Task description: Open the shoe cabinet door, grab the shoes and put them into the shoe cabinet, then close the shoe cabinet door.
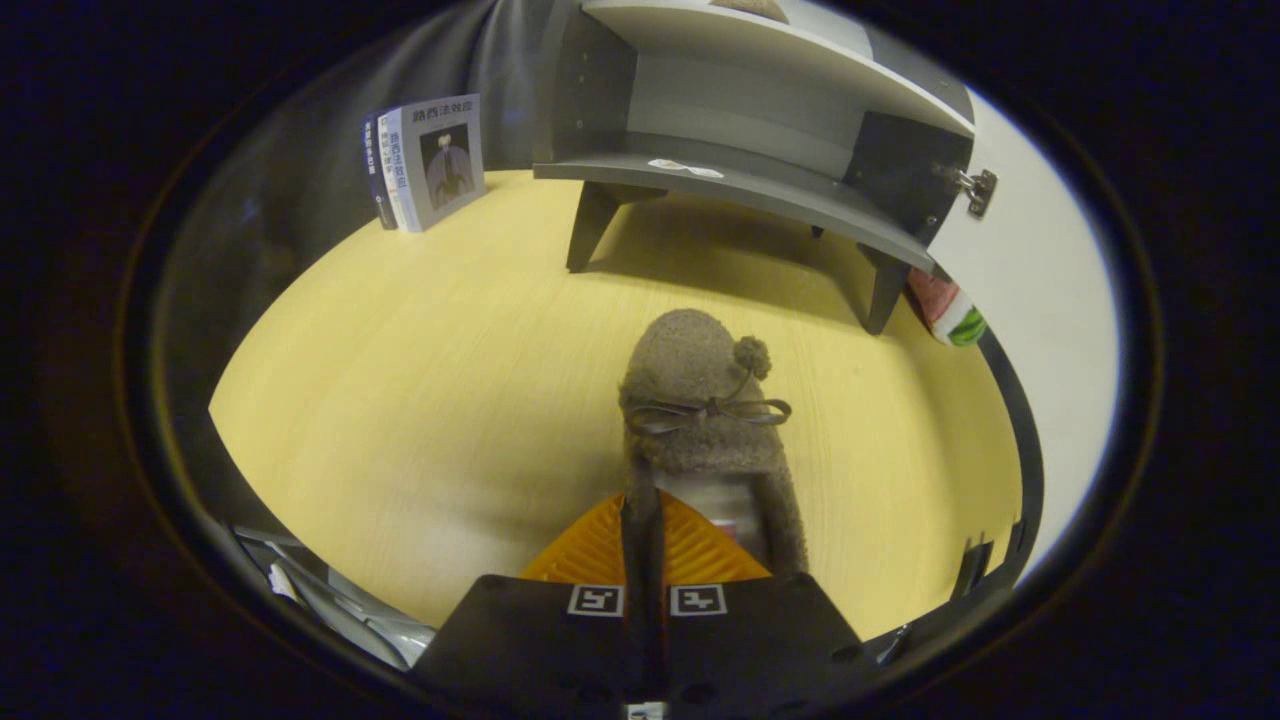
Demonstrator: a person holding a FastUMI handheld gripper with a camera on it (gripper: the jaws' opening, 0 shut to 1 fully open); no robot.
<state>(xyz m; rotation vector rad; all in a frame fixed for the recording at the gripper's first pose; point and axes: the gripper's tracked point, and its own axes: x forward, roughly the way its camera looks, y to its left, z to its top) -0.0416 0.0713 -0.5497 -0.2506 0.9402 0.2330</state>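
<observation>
Jaws of the gripper [641,520] pinch one fuzzy slipper [700,400]'s collar before one open shoe cabinet [750,130].

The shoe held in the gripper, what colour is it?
Fuzzy greyish-brown shoe, with a thin bow and pompom, seen in the gripper view.

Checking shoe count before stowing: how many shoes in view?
1. A shoe pinched at its collar by the hand-held gripper, short of the open cabinet. A second may be hidden.

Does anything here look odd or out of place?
Nothing is spilled or broken. The gripper is shut on the fuzzy slipper's collar edge, toe towards the open shoe cabinet. A white scrap lies on its lower shelf.
</observation>
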